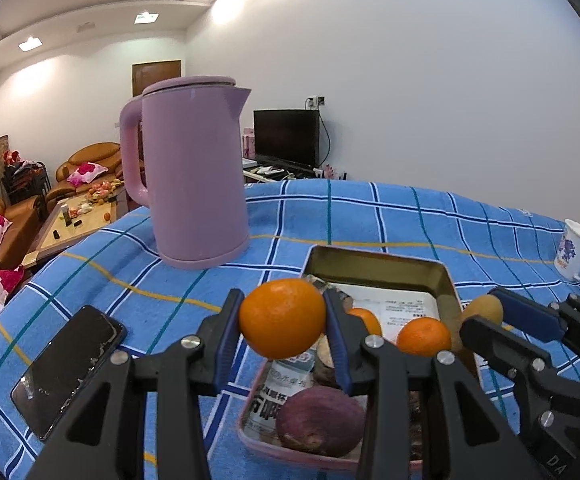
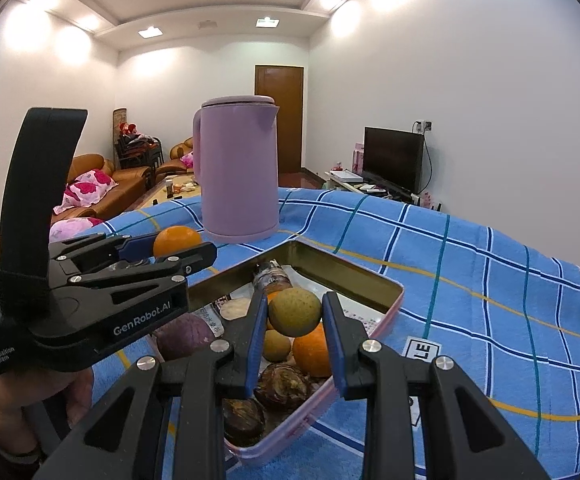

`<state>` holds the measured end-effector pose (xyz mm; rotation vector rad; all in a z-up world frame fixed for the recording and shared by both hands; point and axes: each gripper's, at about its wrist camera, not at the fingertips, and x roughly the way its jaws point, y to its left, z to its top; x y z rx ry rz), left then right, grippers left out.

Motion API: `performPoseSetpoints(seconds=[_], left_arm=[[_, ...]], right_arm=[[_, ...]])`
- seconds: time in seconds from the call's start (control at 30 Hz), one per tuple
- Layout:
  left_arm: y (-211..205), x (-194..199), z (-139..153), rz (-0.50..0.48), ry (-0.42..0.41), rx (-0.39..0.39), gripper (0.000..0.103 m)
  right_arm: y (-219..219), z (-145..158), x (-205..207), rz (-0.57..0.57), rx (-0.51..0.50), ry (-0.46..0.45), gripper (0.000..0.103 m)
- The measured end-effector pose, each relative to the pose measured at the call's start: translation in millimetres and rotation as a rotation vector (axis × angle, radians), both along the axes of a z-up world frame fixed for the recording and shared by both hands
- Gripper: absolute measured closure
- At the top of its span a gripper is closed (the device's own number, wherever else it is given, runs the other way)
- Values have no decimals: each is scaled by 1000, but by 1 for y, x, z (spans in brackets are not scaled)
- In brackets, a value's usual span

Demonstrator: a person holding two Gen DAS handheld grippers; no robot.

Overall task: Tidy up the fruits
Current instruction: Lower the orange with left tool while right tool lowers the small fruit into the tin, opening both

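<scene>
- Left gripper (image 1: pixel 281 320): clamped on an orange (image 1: pixel 281 318), pads on its two sides, fruit held clear above the near-left end of the tin tray (image 1: pixel 378 258).
- Right gripper (image 2: pixel 294 312): clamped on a small yellow-green round fruit (image 2: pixel 294 312), held over the middle of the tray.
- Tray sits on the blue checked cloth (image 1: pixel 410 216), just right of and nearer than the pink kettle (image 1: pixel 193 172). It already holds oranges, a purple bulb-shaped item (image 1: pixel 320 420), brown husked pieces and a printed packet.
- Key relation: both fruits hang right over the tray, so the drop is downward, not sideways. Both fruits are round, so there's no long axis to align.
- Right fruit looks nearer the tray's centre; the left one sits close to the tray's near-left rim.
- Judgement: if the tray is the target, the left gripper should shift towards the tray's centre, away from the kettle, before letting go. Free floor shows only at the far end.
- Risk: a released fruit may roll off the stacked items below.
</scene>
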<state>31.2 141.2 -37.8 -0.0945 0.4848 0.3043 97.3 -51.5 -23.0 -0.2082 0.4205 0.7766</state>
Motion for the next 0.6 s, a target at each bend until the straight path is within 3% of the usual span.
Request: performPoseSetpoints(seconds=[0.6], left_arm=[[9, 2, -8, -3, 36, -7, 62]], right_arm=[[11, -8, 1, 8, -29, 22, 73]])
